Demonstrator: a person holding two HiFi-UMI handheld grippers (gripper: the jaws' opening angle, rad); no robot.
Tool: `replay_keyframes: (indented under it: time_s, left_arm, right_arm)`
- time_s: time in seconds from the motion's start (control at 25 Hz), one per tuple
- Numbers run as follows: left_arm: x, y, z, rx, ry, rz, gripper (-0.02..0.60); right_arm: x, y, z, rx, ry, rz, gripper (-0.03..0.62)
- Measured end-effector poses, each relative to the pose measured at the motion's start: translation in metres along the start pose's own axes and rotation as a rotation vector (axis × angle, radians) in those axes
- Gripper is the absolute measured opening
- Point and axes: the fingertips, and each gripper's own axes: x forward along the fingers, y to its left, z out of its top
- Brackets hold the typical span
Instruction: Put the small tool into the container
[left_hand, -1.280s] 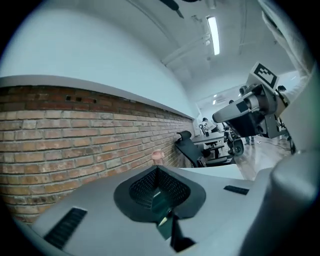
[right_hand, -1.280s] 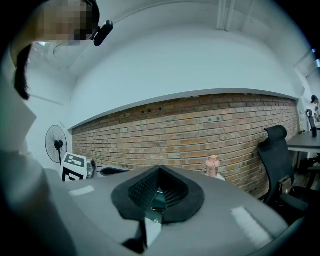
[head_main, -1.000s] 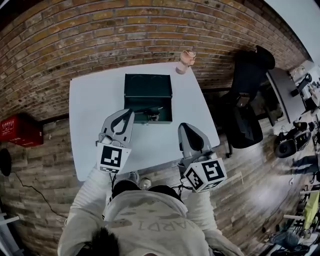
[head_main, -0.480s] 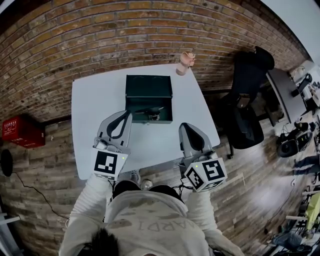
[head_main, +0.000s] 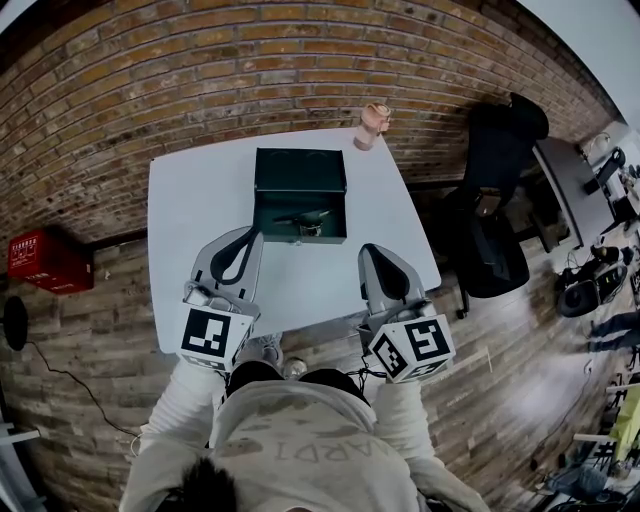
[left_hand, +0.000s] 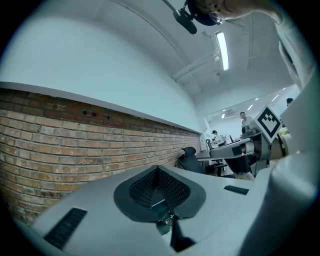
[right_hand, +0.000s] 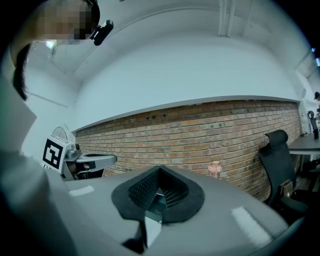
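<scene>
A dark green metal box (head_main: 299, 182) stands open on the white table (head_main: 190, 200). A small metallic tool (head_main: 303, 222) lies in the box's near half. In the head view my left gripper (head_main: 245, 238) sits just left of the box's near corner, jaws together and holding nothing. My right gripper (head_main: 372, 252) hovers over the table's near right part, also shut and empty. In the left gripper view my left gripper (left_hand: 159, 172) shows its pads pressed together, and my right gripper (right_hand: 159, 172) looks the same in its own view. Neither touches the box.
A pink cup (head_main: 372, 124) stands at the table's far right corner, against a brick wall. A black office chair (head_main: 500, 200) is to the right of the table, a red crate (head_main: 45, 256) on the floor at left. Desks with gear fill the far right.
My left gripper has drawn back toward me and a little left, away from the box. The right gripper has stayed put.
</scene>
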Motion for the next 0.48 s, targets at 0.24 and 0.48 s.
replay_keyframes:
  time_s: [0.24,0.48]
  left_arm:
    - [-0.013,-0.007,0.000,-0.016,0.000,0.009,0.006]
    - [-0.025,-0.010,0.000,-0.034,-0.001,0.014,0.006]
  right_arm:
    - [-0.010,0.004,0.005,-0.015,-0.014,-0.006,0.011]
    - [-0.018,0.012,0.009,-0.033,-0.029,-0.003,0.011]
